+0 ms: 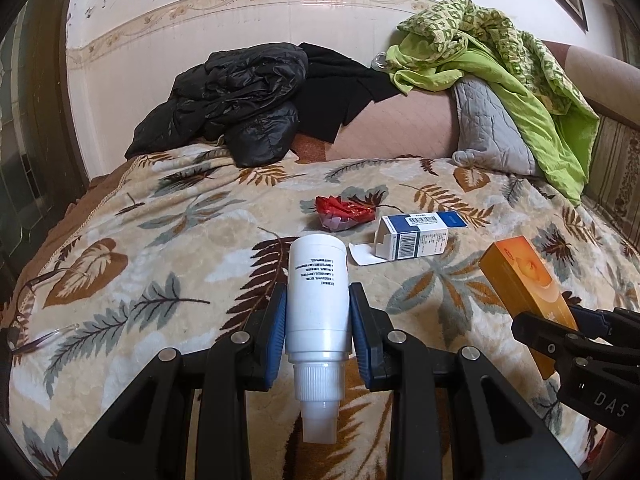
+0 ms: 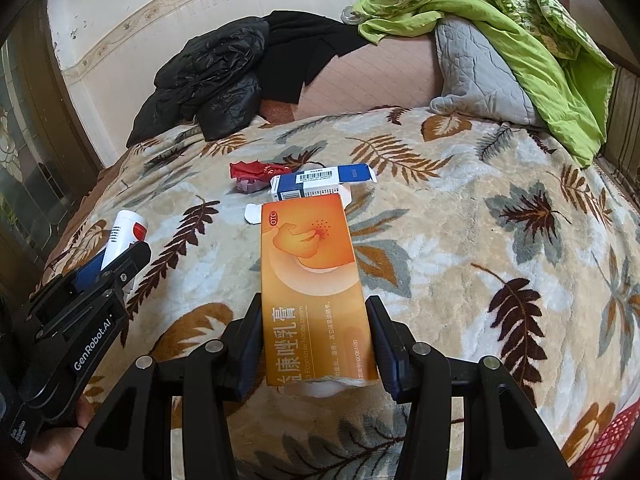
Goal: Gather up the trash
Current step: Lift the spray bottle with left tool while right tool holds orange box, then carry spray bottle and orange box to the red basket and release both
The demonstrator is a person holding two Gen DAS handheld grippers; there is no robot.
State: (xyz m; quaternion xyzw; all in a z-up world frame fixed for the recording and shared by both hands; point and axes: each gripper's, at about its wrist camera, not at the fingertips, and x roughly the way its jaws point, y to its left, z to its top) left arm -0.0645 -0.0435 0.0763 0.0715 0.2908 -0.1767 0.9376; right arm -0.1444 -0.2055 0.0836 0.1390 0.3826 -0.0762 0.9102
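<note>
My left gripper [image 1: 319,312] is shut on a white plastic bottle [image 1: 318,288], cap end toward the camera, held above the bed; it also shows in the right wrist view [image 2: 124,236]. My right gripper [image 2: 316,328] is shut on an orange medicine carton [image 2: 310,272], which also shows at the right of the left wrist view [image 1: 524,280]. On the leaf-patterned blanket [image 1: 160,240] lie a crumpled red wrapper [image 1: 344,212] and an open blue-and-white box [image 1: 418,236]; both show in the right wrist view, the wrapper [image 2: 256,174] left of the box [image 2: 320,182].
A black jacket [image 1: 236,96] and dark cloth lie at the bed's far side. A grey pillow [image 1: 492,132] and green bedding [image 1: 500,52] sit at the far right. Eyeglasses [image 1: 28,320] lie at the left edge. A red mesh basket [image 2: 612,444] shows at the lower right.
</note>
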